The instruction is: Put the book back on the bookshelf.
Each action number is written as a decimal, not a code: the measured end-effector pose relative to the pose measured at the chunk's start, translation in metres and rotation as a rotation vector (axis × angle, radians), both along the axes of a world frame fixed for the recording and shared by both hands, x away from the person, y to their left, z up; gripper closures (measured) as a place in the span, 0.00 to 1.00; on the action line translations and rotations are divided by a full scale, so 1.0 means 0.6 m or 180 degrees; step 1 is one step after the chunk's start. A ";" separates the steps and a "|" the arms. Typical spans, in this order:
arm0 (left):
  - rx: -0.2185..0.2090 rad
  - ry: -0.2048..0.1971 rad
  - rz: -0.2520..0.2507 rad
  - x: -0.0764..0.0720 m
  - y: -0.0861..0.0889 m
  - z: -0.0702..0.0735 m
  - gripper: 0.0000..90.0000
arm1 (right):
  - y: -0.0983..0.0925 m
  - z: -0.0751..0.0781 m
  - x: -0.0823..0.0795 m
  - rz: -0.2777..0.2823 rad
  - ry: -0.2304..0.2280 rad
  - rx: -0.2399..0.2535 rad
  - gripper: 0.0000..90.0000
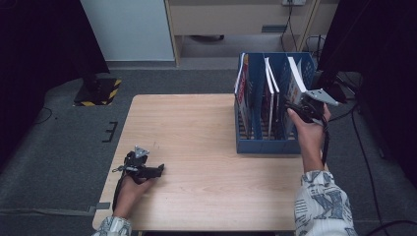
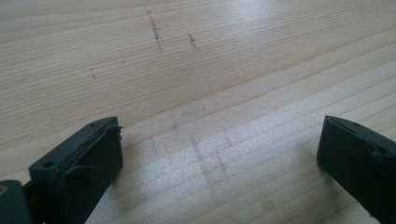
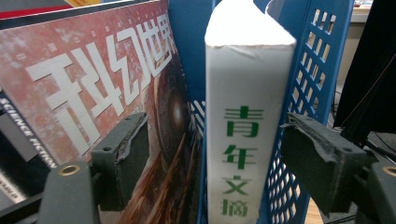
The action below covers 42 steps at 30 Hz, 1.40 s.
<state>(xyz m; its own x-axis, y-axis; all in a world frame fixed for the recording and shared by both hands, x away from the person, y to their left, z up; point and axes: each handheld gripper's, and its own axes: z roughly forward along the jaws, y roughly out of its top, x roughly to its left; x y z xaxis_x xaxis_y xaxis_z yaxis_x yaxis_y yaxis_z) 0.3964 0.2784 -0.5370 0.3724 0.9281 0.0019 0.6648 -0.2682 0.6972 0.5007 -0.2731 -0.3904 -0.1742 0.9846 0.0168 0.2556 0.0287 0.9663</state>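
At the blue file rack point(image 1: 268, 145) on the far right part of the wooden table point(image 1: 196, 147), I have the right gripper point(image 1: 297, 109) raised against the rack's rightmost compartment. In the right gripper view its two black jaws stand wide apart on either side of a white book point(image 3: 243, 140) with green characters down its spine. The book stands upright in that compartment, just inside the rack's perforated right wall point(image 3: 308, 93), and the pads do not press on it: there is a clear gap between each pad and the spine, so the gripper holds nothing. One compartment over from the white book, behind a blue divider, a red magazine point(image 3: 93, 84) with large white characters on its cover leans in the rack. From the high view, more books and magazines stand in the rack's other slots, their white edges showing above the blue walls.

Well away from the rack, near the table's front left corner, my left gripper point(image 1: 158, 170) lies low on the wood, the hand point(image 1: 130, 189) resting behind it. In the left gripper view its jaws are spread wide with only bare, faintly scuffed tabletop between them; it has hold of nothing. A patterned sleeve point(image 1: 322, 204) covers the right forearm that reaches up to the rack.
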 end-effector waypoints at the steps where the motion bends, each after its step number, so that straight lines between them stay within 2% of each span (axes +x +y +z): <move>1: 0.0000 -0.0001 0.0000 0.000 0.000 0.000 0.00 | -0.001 0.001 -0.002 0.0015 0.0017 0.0007 0.26; 5: 0.0000 0.0000 0.0000 0.000 0.000 0.000 0.00 | -0.001 0.003 -0.007 0.0050 0.0013 0.0108 0.21; 9: 0.0001 0.0000 0.0000 0.000 0.000 0.000 0.00 | 0.000 0.003 -0.012 0.0067 0.0058 0.0002 0.19; 11: 0.0000 0.0000 0.0001 0.000 0.000 0.000 0.00 | 0.001 0.003 -0.013 0.0066 0.0105 -0.0008 0.18; 14: -0.0001 0.0000 0.0000 0.000 0.000 0.000 0.00 | 0.004 0.000 -0.014 0.0052 0.0205 -0.0106 0.16; 19: 0.0001 0.0000 0.0000 0.000 0.000 0.000 0.00 | 0.006 -0.006 -0.019 0.0113 0.0255 -0.0038 0.14; 23: 0.0000 0.0000 0.0001 0.000 0.000 0.000 0.00 | 0.007 -0.011 -0.023 0.0142 0.0292 -0.0068 0.13; 34: -0.0001 -0.0001 0.0001 0.000 0.000 0.000 0.00 | -0.001 -0.025 -0.043 0.0188 0.0333 0.0004 0.11; 42: 0.0000 -0.0001 0.0000 0.000 0.000 0.000 0.00 | -0.006 -0.030 -0.068 0.0262 0.0284 0.0032 0.12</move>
<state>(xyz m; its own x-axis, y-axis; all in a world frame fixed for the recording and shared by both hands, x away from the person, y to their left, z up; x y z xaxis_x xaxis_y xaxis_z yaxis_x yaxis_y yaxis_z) 0.3964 0.2784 -0.5370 0.3724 0.9281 0.0021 0.6647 -0.2683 0.6973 0.4597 -0.2765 -0.4085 -0.2519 0.9667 0.0457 0.3378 0.0436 0.9402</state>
